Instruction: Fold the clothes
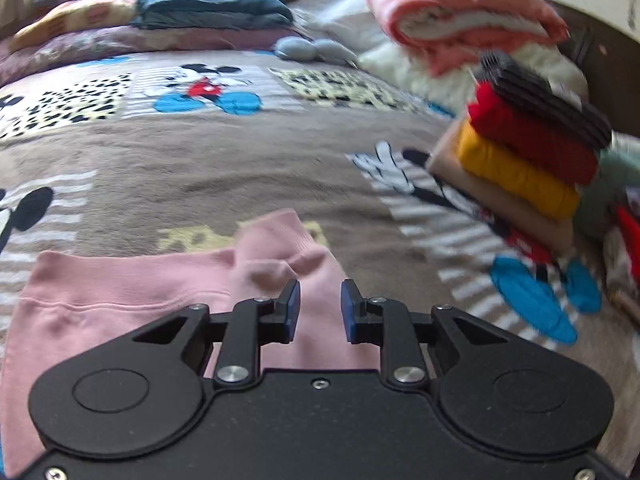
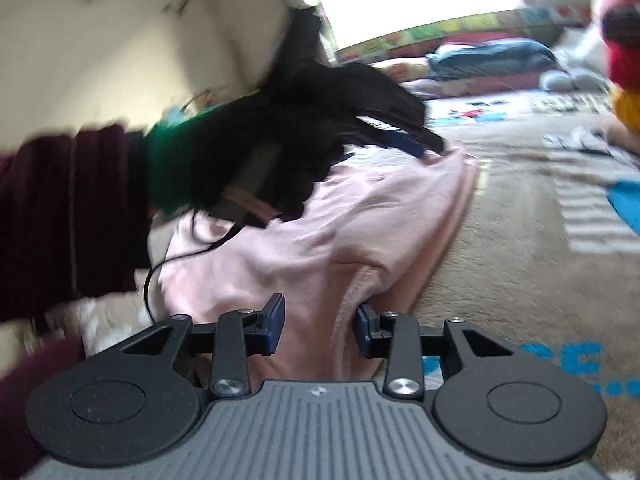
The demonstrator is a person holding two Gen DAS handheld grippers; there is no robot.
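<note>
My left tool (image 1: 320, 306) hangs released over the pink garment (image 1: 120, 304), its blue-padded fingers (image 1: 294, 306) apart with only cloth showing beneath the gap; nothing is pinched. The garment lies on the bed just under and ahead of that tool, a stitched band running across its left part and a narrower piece folded up toward the middle. From my right tool's camera, the left tool shows as a dark blurred shape in a black-gloved hand (image 2: 280, 136) with a green cuff, its blue tip right at the far edge of the same pink cloth.

My right tool (image 2: 320, 326) is also released, fingers spread on either side of a raised fold of the pink garment, without closing on it. The right-hand finger (image 2: 366, 330) sits just beside the garment's edge, where the cloth meets the blanket.

Around the garment spreads a brown Mickey Mouse blanket (image 1: 224, 160) covering the bed. To the right, well apart from the pink cloth, stands a stack of folded clothes (image 1: 532, 160): dark on top, then red, yellow and beige. Beyond it lies a rolled pink-and-white towel (image 1: 464, 20), and at the far edge a folded blue garment (image 1: 212, 10) rests on pillows.
</note>
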